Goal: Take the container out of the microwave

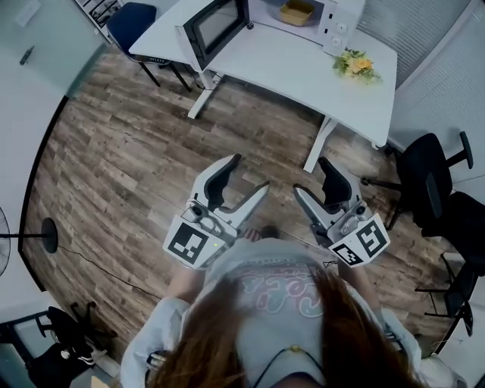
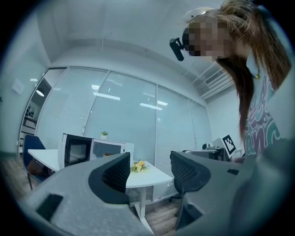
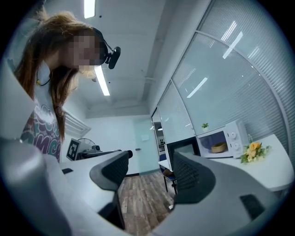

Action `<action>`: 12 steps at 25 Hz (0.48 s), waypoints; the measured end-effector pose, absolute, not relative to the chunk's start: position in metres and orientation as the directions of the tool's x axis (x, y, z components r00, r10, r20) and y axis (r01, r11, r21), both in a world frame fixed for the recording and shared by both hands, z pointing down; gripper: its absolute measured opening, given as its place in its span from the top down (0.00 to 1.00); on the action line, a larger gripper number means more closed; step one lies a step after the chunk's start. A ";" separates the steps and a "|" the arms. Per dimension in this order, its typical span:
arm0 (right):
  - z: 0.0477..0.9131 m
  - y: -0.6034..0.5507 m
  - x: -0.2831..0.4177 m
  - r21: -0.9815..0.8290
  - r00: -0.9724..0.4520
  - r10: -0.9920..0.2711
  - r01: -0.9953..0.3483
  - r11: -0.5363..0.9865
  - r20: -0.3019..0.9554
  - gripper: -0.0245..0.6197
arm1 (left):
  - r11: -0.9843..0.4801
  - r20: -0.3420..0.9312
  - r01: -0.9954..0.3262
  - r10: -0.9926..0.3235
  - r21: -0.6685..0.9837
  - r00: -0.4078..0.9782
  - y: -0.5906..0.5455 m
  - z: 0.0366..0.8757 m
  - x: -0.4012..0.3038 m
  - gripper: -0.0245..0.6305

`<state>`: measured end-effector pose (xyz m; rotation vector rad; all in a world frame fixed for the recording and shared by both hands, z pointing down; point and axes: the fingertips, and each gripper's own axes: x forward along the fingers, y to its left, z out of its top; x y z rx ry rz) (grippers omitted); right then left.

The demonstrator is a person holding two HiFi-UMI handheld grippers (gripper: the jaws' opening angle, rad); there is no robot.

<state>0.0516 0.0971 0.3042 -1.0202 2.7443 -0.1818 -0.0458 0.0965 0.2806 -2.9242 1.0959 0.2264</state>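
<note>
Container: shallow bowl, microwave open; likely light, stiff, so grip rim. Your left tongs, right tongs: released, empty.

The head view looks steeply down from above the person's hair onto the left gripper and right gripper close below. The wood floor lies beneath them, and the white table and microwave are far off at the top edge. The left gripper view sits low behind its jaws, tilted slightly upward toward the distant table, microwave and yellow flowers. The right gripper view faces down the room, with the microwave at its right. All three views share these things. Each gripper view also catches the person above and the other gripper's marker cube.
</note>
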 end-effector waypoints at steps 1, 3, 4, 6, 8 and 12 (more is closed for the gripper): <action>0.304 0.096 0.049 -0.187 -0.742 -0.653 -0.627 0.756 -0.153 0.51 | -0.752 -0.126 -0.658 -0.658 0.044 0.743 0.096 0.282 -0.049 0.58; 0.301 0.093 0.044 -0.189 -0.748 -0.645 -0.619 0.763 -0.156 0.51 | -0.744 -0.120 -0.666 -0.667 0.061 0.735 0.092 0.281 -0.055 0.58; 0.300 0.093 0.042 -0.189 -0.752 -0.640 -0.613 0.767 -0.158 0.51 | -0.740 -0.121 -0.669 -0.672 0.067 0.731 0.091 0.280 -0.057 0.58; 0.296 0.095 0.039 -0.183 -0.759 -0.630 -0.604 0.776 -0.163 0.51 | -0.740 -0.130 -0.670 -0.672 0.065 0.729 0.089 0.276 -0.057 0.58; 0.293 0.096 0.039 -0.170 -0.761 -0.627 -0.604 0.779 -0.166 0.51 | -0.747 -0.142 -0.663 -0.663 0.055 0.735 0.087 0.273 -0.055 0.58; 0.298 0.092 0.043 -0.175 -0.759 -0.631 -0.608 0.775 -0.161 0.51 | -0.746 -0.108 -0.663 -0.665 0.054 0.739 0.084 0.280 -0.051 0.58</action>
